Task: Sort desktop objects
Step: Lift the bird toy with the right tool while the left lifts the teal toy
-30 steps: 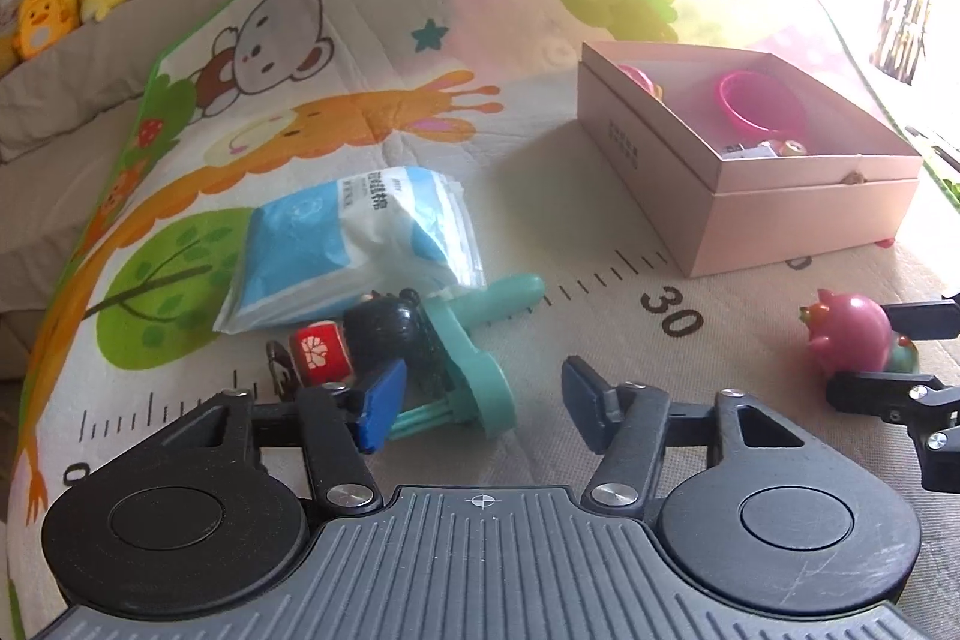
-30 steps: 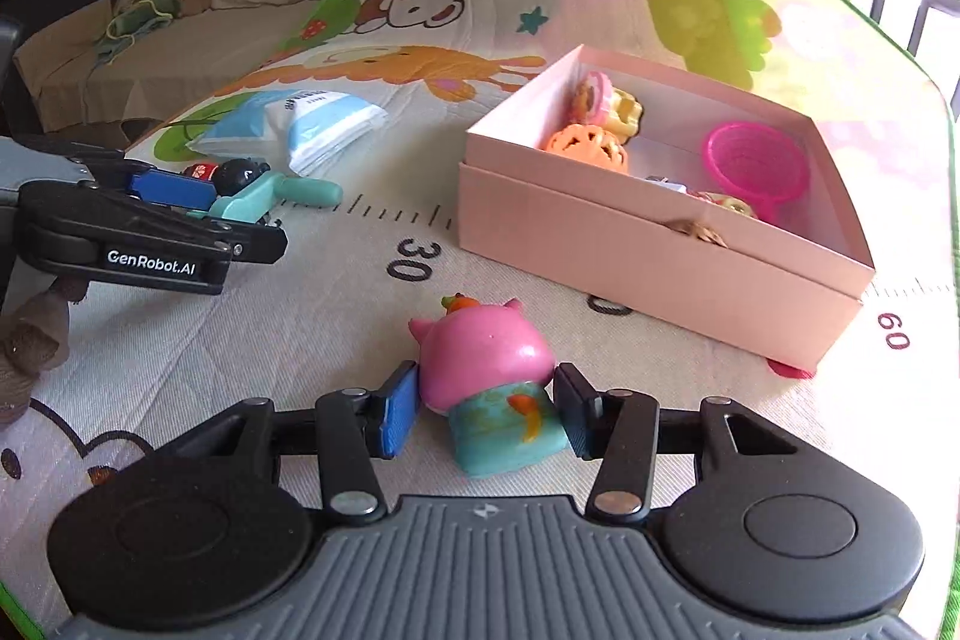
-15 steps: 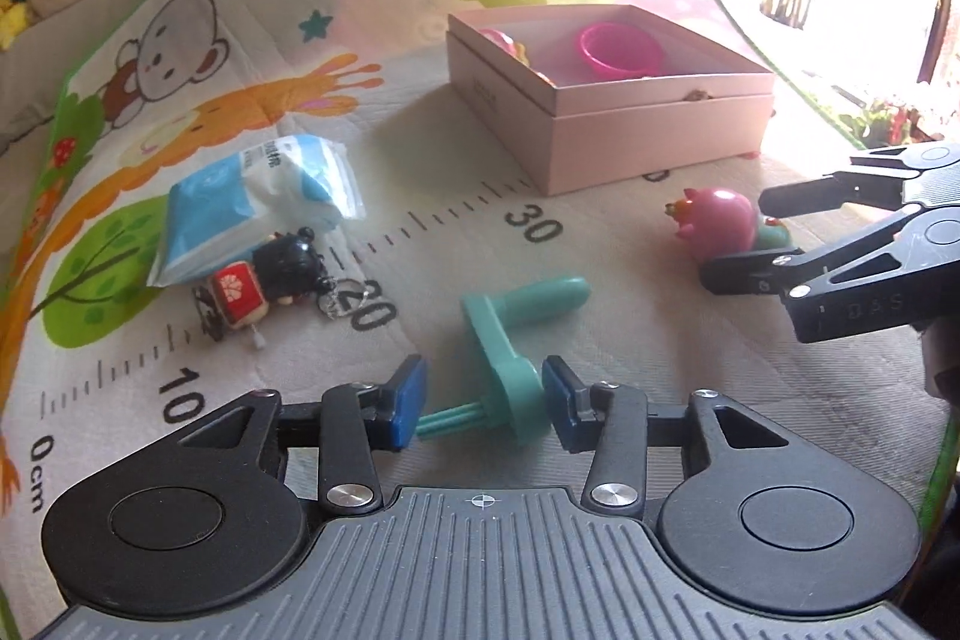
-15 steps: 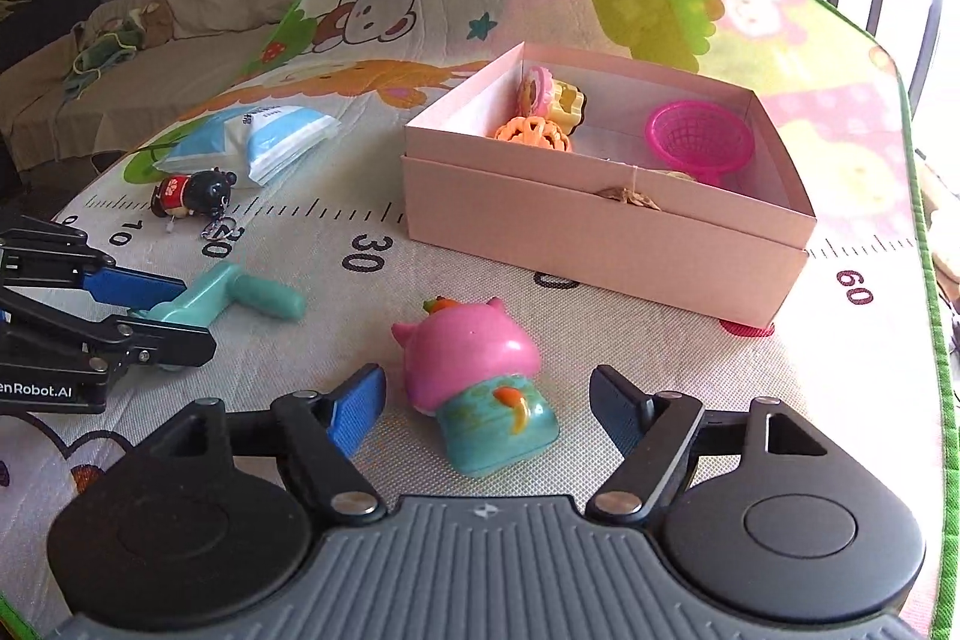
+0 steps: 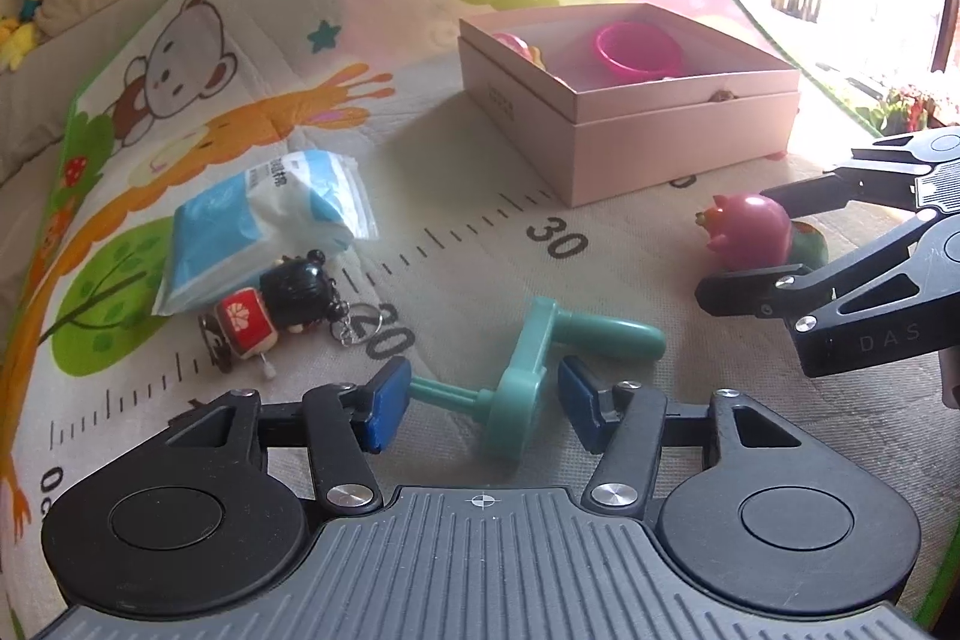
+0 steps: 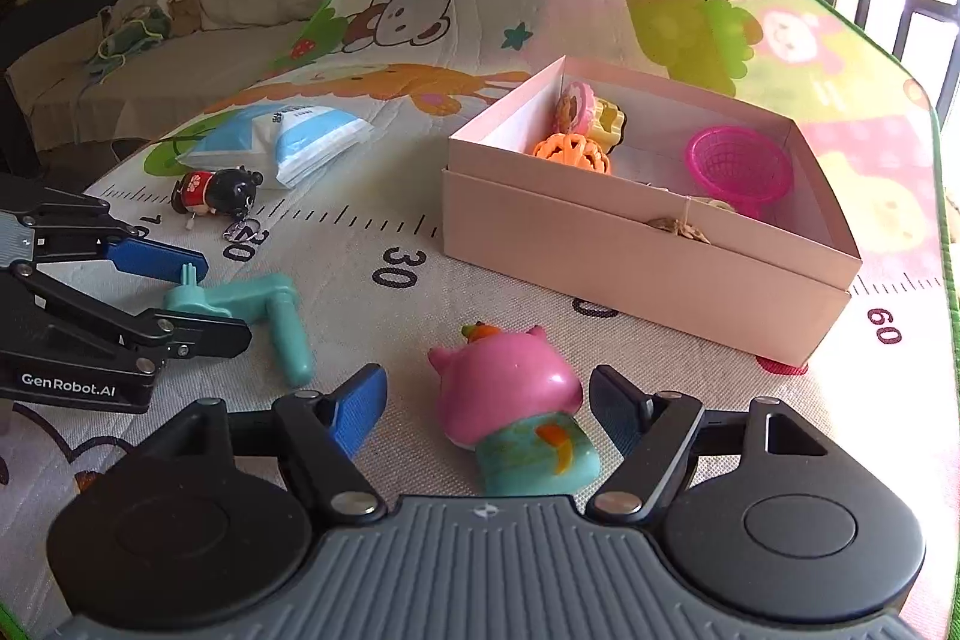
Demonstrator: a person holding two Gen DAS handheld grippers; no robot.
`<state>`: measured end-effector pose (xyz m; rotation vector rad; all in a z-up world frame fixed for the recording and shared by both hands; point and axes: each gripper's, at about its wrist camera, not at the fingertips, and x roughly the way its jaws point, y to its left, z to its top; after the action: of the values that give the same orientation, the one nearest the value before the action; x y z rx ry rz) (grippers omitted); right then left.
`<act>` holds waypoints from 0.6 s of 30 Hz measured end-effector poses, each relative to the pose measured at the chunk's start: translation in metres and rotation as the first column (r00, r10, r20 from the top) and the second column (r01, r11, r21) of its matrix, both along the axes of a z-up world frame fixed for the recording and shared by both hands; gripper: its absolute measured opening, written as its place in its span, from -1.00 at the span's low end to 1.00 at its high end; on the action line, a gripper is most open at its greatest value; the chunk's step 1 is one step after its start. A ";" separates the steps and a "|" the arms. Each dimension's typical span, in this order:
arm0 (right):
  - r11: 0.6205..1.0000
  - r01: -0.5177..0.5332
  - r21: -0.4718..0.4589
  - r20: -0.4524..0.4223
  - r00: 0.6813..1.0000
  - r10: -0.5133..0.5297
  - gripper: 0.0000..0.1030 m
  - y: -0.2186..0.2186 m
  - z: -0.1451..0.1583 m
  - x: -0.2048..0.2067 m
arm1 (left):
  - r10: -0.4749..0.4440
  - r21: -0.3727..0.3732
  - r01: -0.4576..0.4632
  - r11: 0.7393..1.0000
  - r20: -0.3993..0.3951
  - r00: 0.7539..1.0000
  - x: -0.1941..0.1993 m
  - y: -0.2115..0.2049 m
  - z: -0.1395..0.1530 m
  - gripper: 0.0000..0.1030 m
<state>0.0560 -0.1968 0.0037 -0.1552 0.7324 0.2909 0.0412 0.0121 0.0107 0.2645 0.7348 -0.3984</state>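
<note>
We had both claws low over the play mat, and neither held anything. Our left claw (image 5: pixel 483 412) had just been opening, its blue pads standing a little apart on either side of the teal crank handle (image 5: pixel 528 361), which lay loose on the mat between them near the front edge. Our right claw (image 6: pixel 487 409) stood wide around the pink pig figurine (image 6: pixel 510 412), tipped on its side and clear of both pads. The pink box (image 6: pixel 630 250) sat farther back toward the mat's right edge, already holding an orange toy (image 6: pixel 570 152) and a pink basket (image 6: pixel 739 166). We judged the crank the riskier pick: its thin shaft and offset grip could pivot or slip out if the pads closed off-centre. The pig's rounded, glossy head could squirt forward under a squeeze. With both claws so near each other, a shared reach toward the box could make them collide.
</note>
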 end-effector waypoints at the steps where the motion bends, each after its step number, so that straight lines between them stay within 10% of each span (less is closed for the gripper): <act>1: 1.000 -0.003 -0.005 -0.003 1.000 0.003 0.45 0.001 -0.001 0.001 | 0.000 0.013 0.000 1.000 0.020 1.000 0.000 -0.001 0.001 0.31; 9: 1.000 -0.005 -0.004 -0.002 1.000 0.005 0.40 0.000 -0.001 0.000 | -0.016 0.007 0.016 1.000 -0.012 1.000 0.004 0.002 -0.003 0.54; 13: 1.000 -0.019 0.000 -0.023 1.000 0.019 -0.02 -0.001 0.000 -0.001 | -0.017 -0.041 0.015 0.999 -0.032 0.999 0.004 0.006 -0.002 0.07; 18: 0.999 -0.029 0.014 -0.058 0.998 0.030 -0.07 -0.003 0.004 -0.006 | -0.016 -0.026 0.015 1.000 -0.030 0.999 -0.001 0.003 0.000 0.02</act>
<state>0.0496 -0.2002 0.0073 -0.1455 0.7861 0.3293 0.0405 0.0147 0.0107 0.2407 0.7571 -0.4266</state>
